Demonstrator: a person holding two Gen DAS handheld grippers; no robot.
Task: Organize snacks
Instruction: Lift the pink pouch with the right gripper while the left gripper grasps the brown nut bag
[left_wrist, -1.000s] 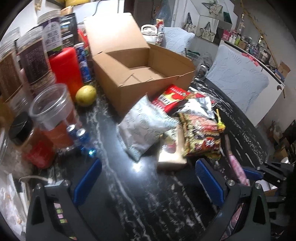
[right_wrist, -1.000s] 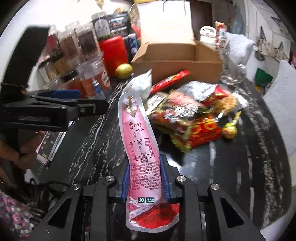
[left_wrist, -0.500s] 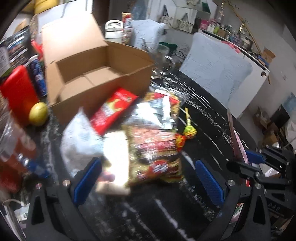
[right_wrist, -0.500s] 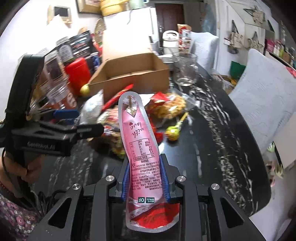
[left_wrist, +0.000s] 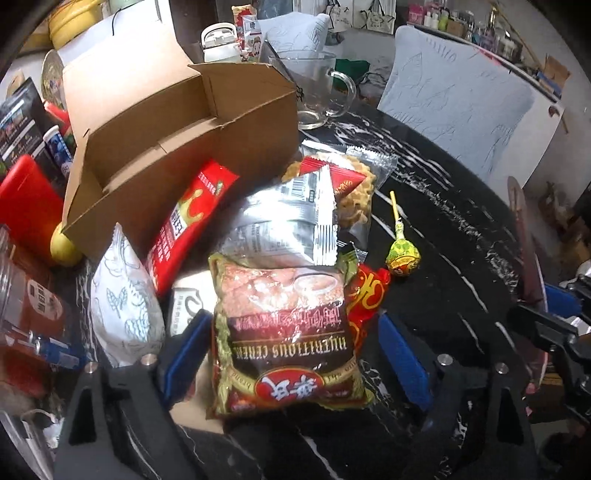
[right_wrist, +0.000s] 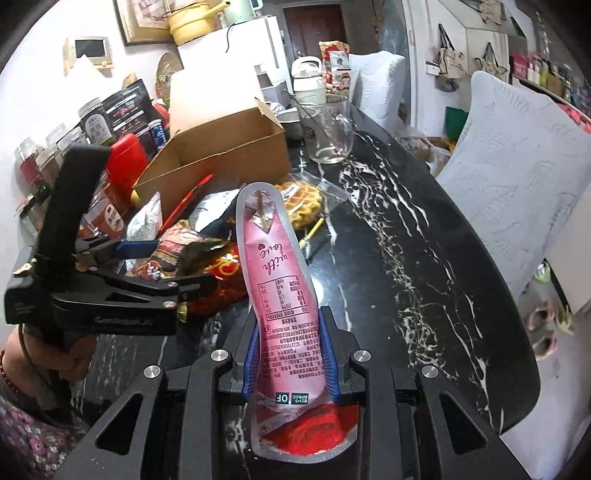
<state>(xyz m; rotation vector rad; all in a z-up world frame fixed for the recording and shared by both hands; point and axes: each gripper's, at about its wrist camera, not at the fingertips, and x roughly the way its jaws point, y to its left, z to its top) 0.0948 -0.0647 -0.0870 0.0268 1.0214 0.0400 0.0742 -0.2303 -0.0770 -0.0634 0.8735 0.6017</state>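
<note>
My left gripper (left_wrist: 291, 350) is open, its blue pads on either side of a brown cereal packet (left_wrist: 284, 332) that lies on top of the snack pile; it shows from the side in the right wrist view (right_wrist: 166, 266). Behind the packet lie a silver packet (left_wrist: 284, 225), a red packet (left_wrist: 188, 221), a white pouch (left_wrist: 125, 306), a clear bag of noodles (left_wrist: 354, 192) and a lollipop (left_wrist: 402, 254). An open cardboard box (left_wrist: 177, 136) stands behind the pile. My right gripper (right_wrist: 288, 354) is shut on a pink pouch (right_wrist: 280, 284), held upright above the table.
Jars (right_wrist: 74, 140), a red container (left_wrist: 26, 206) and a lemon (left_wrist: 62, 247) crowd the left side. A glass mug (right_wrist: 328, 129) stands right of the box. The black marble table (right_wrist: 424, 258) curves away right, with cushioned chairs (right_wrist: 517, 166) beyond its edge.
My left gripper has moved right and forward onto the pile, now straddling the cereal packet. My right gripper has lifted and pulled back with the pink pouch.
</note>
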